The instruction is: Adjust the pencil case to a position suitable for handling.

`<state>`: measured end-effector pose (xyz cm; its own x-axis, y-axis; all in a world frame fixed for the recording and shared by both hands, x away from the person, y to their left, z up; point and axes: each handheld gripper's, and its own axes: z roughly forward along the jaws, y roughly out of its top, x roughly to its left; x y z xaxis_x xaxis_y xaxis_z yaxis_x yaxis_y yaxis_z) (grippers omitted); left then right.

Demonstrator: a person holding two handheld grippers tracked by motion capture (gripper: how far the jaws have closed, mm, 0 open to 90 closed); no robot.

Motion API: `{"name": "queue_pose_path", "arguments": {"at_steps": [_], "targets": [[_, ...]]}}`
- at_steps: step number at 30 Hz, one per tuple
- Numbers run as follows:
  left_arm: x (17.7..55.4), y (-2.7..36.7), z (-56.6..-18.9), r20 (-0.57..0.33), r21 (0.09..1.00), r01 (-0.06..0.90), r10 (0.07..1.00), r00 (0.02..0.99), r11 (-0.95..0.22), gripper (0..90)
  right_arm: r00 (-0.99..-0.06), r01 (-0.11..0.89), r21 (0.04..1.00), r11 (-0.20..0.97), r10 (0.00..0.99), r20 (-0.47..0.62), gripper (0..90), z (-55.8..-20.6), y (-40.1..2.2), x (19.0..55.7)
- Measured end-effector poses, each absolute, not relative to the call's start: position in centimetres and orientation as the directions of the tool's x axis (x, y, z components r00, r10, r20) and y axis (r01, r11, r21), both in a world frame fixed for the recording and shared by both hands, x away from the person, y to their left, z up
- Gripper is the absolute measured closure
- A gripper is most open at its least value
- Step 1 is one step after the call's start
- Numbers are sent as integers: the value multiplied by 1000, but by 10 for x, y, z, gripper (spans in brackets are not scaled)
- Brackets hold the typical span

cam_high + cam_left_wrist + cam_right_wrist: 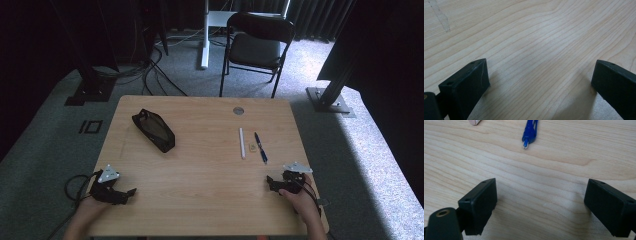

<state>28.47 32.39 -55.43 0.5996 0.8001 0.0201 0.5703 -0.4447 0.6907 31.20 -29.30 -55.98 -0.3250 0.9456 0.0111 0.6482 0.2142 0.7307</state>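
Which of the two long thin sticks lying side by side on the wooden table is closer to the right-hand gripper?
The blue pen. It lies on the right of the pair, its tip towards the right gripper; the white stick lies farther left.

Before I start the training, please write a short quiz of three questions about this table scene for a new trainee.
1. True or false: the black pouch lies on the person's left half of the table.
2. Which thing lies nearest to the right tool? A) the black pouch B) the blue pen C) the folding chair
3. In a few words: are the jaws of the left tool open or shut, and is anything between them?

Key
1. True.
2. B. The right gripper view shows the pen's tip just ahead of the open jaws; a white pen lies beside it.
3. Open, with bare wood between them.
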Motion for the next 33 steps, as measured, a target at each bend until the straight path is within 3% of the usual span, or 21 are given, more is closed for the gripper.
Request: {"name": "queue_pose_path", "arguments": {"at_steps": [10, 33], "targets": [[285, 324, -554, 22, 691, 569, 800, 600, -446, 16, -331, 644, 734, 216, 944, 13, 129, -556, -282, 316], [285, 324, -554, 21, 691, 569, 800, 600, -446, 16, -533, 517, 807, 284, 845, 44, 145, -532, -190, 344]]}}
